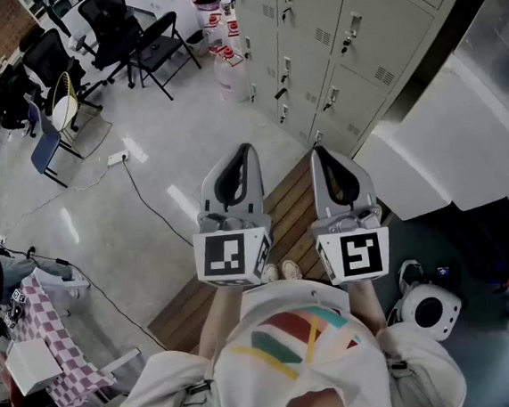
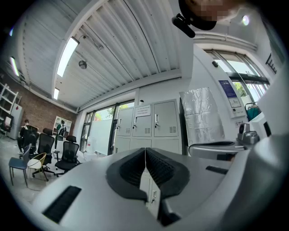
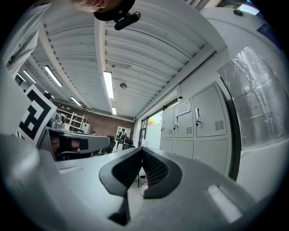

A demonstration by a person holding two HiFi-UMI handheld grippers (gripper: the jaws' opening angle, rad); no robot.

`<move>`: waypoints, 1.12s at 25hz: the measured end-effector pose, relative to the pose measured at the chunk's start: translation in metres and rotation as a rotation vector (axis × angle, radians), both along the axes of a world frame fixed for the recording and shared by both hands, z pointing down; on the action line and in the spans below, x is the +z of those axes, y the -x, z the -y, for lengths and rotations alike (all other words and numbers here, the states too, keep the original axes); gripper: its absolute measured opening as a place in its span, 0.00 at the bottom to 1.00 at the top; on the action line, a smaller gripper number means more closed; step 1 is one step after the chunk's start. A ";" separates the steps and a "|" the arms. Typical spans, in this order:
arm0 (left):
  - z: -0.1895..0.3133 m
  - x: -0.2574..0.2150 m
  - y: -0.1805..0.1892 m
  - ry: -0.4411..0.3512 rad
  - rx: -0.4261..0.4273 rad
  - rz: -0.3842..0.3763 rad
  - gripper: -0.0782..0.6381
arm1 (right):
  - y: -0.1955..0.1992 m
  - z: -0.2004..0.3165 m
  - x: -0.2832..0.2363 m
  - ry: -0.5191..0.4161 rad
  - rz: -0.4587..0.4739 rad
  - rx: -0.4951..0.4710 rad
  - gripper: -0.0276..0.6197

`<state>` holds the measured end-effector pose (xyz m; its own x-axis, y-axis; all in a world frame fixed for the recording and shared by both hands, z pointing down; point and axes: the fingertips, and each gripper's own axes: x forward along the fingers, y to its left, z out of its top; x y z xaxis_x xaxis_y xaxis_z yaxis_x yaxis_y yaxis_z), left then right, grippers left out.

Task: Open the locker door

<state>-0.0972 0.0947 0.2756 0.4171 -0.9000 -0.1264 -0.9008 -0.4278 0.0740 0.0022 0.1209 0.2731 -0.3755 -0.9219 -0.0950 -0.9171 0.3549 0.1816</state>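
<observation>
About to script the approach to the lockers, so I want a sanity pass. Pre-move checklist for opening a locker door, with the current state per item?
1. Grey left gripper empty: ok, jaws together on nothing.
2. Grey right gripper empty: ok, jaws together on nothing.
3. Jaws apart for gripping: not ok, both are shut.
4. Pale grey metal lockers closed: ok, every door in view is shut.
5. A gripper at a small metal door handle: not ok, both are held short of the lockers.
6. Target door identified: cannot tell.
</observation>
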 end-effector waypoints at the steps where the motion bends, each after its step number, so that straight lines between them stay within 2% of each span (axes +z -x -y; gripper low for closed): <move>1: 0.000 -0.001 0.001 0.000 0.001 0.000 0.13 | 0.002 0.001 0.000 0.005 0.003 -0.002 0.05; 12: 0.001 0.002 0.014 0.009 0.016 -0.001 0.13 | 0.017 0.001 0.004 0.034 0.015 0.001 0.05; 19: -0.001 0.008 0.029 0.028 0.030 0.002 0.13 | 0.035 -0.008 0.001 0.014 0.045 0.008 0.05; 28: -0.007 0.009 0.045 0.020 0.063 -0.001 0.13 | 0.043 -0.017 0.010 0.043 0.043 0.056 0.05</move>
